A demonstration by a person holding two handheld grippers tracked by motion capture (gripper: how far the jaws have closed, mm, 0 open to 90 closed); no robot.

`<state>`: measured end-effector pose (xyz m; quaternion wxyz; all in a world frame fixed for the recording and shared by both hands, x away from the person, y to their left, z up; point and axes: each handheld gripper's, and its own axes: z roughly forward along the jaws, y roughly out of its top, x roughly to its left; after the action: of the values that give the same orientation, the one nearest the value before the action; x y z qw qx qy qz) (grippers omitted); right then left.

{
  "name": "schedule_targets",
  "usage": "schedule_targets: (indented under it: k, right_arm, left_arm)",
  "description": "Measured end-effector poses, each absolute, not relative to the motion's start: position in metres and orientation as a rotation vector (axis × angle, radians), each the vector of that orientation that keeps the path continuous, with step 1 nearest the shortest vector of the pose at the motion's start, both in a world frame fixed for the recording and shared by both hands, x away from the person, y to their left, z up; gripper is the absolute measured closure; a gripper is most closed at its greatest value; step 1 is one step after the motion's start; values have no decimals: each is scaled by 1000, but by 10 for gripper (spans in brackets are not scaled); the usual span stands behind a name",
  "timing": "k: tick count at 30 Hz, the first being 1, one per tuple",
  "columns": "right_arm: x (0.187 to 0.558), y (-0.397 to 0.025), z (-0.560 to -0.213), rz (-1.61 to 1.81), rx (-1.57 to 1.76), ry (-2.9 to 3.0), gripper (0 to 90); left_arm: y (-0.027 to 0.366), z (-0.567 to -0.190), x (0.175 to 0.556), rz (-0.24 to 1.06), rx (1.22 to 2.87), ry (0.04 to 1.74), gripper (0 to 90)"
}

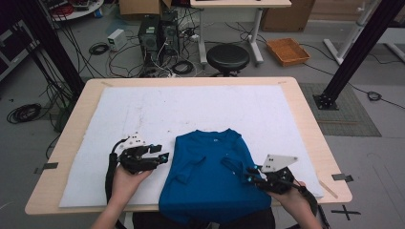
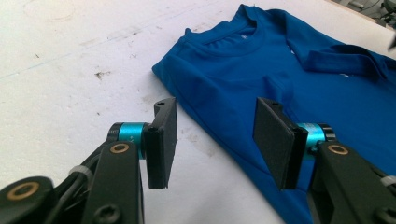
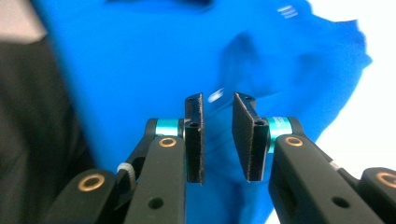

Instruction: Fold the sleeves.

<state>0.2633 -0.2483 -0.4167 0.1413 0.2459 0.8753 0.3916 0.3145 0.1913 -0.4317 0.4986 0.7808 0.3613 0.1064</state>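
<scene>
A cluttered workroom with cables, computer towers and a round black stool (image 1: 228,57) lies behind a pale wooden counter (image 1: 310,133) covered by a white foam sheet (image 1: 157,112). In the high view, a bright blue short-sleeved cotton T-shirt (image 1: 210,179) lies on the near half of that sheet, collar away from the person, both sleeves folded in over the chest and its hem hanging over the near edge of the counter. The left hand-held gripper (image 1: 162,155) sits just beside the shirt's left edge; the right hand-held gripper (image 1: 250,175) is over the right side of the shirt, beside the folded sleeve.

In the left gripper view, the left hand-held gripper (image 2: 215,140) has its jaws wide apart, straddling the shirt's (image 2: 280,70) side edge without pinching it.

In the right gripper view, which is blurred, the right hand-held gripper (image 3: 218,137) has its jaws a little apart above the blue cloth (image 3: 140,70), clamped on nothing.

By the look of it the folding is partly done: the sleeves are in, while the body remains at full length, so the side and lengthwise folds are probably still to come.
</scene>
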Motion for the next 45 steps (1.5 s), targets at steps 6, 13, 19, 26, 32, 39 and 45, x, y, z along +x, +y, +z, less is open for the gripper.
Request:
schedule_targets:
  k: [6,13,19,26,32,39,45]
  right_arm:
    - [278,-222,-416,1098,840,2512,718]
    - [289,-203,-427,960,890,2577,899]
    - [278,-193,-425,1048,670,2640,852]
    - [285,-219,-415,1139,886,2466,780]
    - [295,-224,-425,1127,1063,2482,709]
    - [288,-209,-425,1085,897,2573,893]
    - [277,-210,-424,1140,662,2678,841]
  left_arm:
    - [189,-432,314,255,1895,868,498]
    - [189,-433,315,250,1897,873,493]
    - [189,-433,315,247,1896,874,491]
    - [188,-433,314,250,1896,873,490]
    - [187,-434,315,249,1903,872,488]
    - [187,-434,315,247,1905,873,488]
    - [187,-434,315,241,1905,872,488]
